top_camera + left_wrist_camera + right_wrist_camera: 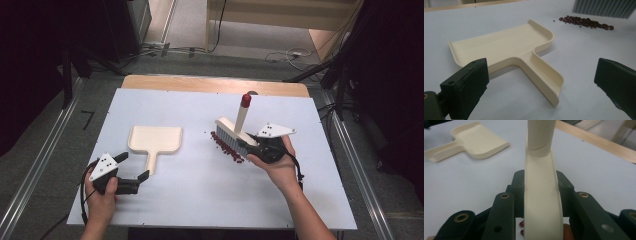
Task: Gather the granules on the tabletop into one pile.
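while the right gripper (250, 145) clamps the brush (235, 131) over the beans (226, 146), right of the dustpan (155, 140), a hard stroke could scatter them; the left gripper (134, 170), wide open, leaves the dustpan free to slide.

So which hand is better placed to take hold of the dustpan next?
Left. The left gripper stands open right by the dustpan handle, while the right gripper is shut on the brush beside the beans.
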Demonstrator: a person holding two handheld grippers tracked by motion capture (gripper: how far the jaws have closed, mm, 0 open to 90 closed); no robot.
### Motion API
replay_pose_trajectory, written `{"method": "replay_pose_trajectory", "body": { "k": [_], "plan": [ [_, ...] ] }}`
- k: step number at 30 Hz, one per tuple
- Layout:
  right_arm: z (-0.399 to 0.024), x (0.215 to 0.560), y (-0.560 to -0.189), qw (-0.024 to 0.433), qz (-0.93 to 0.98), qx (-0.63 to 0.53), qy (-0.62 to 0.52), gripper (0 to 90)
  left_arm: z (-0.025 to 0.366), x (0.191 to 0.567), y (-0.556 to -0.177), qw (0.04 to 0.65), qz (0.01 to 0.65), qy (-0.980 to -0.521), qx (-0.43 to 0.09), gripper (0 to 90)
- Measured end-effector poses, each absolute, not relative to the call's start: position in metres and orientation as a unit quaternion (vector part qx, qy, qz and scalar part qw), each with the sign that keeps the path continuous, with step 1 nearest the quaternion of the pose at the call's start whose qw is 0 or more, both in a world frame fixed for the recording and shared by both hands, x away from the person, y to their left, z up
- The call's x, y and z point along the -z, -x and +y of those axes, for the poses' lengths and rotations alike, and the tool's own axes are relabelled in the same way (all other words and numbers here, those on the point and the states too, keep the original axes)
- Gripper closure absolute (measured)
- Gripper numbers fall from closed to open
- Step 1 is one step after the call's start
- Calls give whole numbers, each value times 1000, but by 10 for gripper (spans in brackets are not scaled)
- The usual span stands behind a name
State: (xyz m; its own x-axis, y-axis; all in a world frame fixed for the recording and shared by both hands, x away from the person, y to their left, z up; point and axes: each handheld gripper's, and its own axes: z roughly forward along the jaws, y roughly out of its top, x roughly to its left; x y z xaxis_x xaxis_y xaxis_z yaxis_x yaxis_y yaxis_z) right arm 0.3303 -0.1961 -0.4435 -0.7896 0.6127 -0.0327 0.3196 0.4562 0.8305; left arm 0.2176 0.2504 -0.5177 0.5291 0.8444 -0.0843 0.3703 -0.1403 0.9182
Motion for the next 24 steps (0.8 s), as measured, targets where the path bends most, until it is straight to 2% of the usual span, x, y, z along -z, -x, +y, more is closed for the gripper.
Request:
{"method": "replay_pose_trajectory", "body": {
  "k": [4, 8, 18, 24],
  "plan": [
    [-194, 450, -324, 122, 863, -435, -225, 647, 250, 518, -218, 499, 424, -718, -237, 0],
    [-191, 459, -328, 101, 872, -431, -207, 647, 250, 518, -218, 500, 423, -717, -237, 0],
    [-196, 465, -345, 117, 856, -443, -238, 647, 251, 518, -218, 501, 423, -717, -236, 0],
    [-170, 455, -336, 119, 847, -456, -246, 647, 250, 518, -218, 500, 423, -718, -237, 0]
  ]
}}
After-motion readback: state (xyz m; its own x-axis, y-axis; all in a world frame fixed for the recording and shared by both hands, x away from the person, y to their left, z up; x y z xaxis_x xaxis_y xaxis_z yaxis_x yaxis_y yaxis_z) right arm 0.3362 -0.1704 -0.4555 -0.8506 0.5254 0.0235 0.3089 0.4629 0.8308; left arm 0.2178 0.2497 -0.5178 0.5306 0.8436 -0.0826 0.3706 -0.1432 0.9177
